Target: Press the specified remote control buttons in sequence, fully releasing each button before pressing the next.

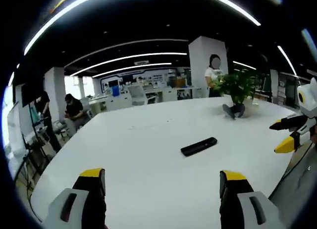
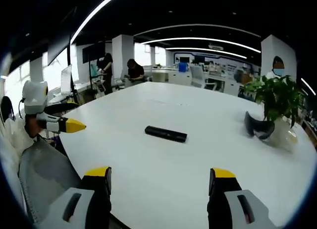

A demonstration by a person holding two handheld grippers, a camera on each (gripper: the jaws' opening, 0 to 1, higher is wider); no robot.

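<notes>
remote (image 1: 198,146) lies flat mid-bench (image 1: 148,135), straight ahead of both tongs and well apart from them; in the right gripper view its (image 2: 166,134) long axis runs across the line of approach. neither clearly nearer. left tongs (image 1: 162,182) released, jaws wide, holding nothing. right tongs (image 2: 160,180) likewise wide and empty, touching nothing. no button pressed yet, i judge.

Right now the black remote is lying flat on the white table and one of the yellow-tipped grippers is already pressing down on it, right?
Not quite. The remote does lie flat on the white table, but neither gripper touches it. In the right gripper view the right gripper hangs open, apart from it; the left gripper too.
</notes>
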